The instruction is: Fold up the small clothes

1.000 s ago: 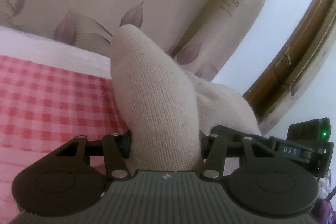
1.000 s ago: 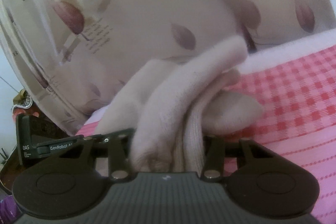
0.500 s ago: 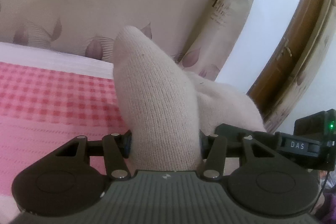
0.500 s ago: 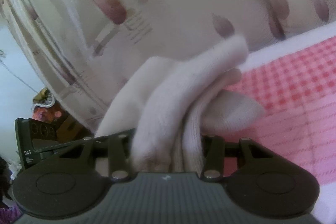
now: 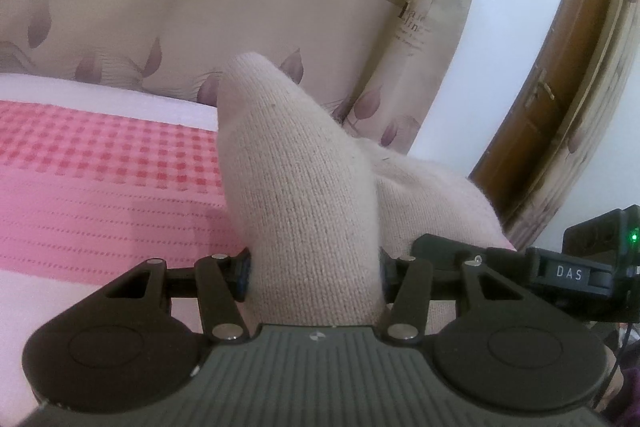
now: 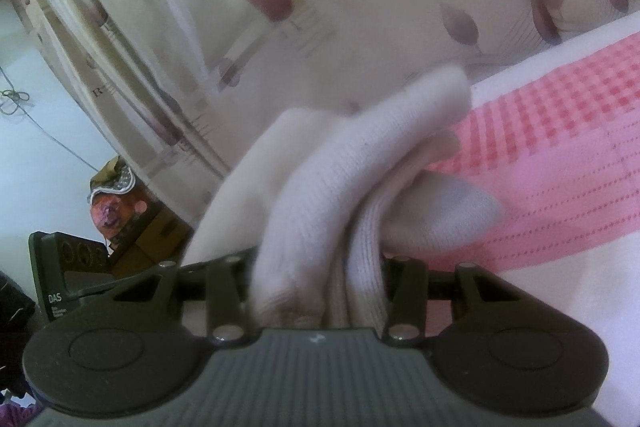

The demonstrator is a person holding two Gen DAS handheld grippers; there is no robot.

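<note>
Cream knit fills the middle of both views: a sock (image 5: pixel 304 195) stands up between the fingers of the left gripper (image 5: pixel 314 269), its ribbed weave clear, its lower end lost behind the gripper body. The pads themselves are hidden by the cloth, only a blue edge showing at the left one. The left fingers are closed narrow on the sock, which rises to a rounded tip, with a second soft bulge of the same knit to its right. In the right view the sock (image 6: pixel 344 187) is blurred; several folds or layers bunch together between the fingers of the right gripper (image 6: pixel 318 277), also pinched narrow on it, and how many layers there are cannot be told. Both grippers point forward and slightly up, held above the bed (image 5: pixel 100 187), with the sock lifted clear between them. The bed cover is pink, part checked, part ridged in dotted rows. Behind hangs a beige curtain (image 5: pixel 240 7) printed with leaves and lettering, and a brown wooden door (image 5: pixel 560 87) curves at the right edge.
</note>
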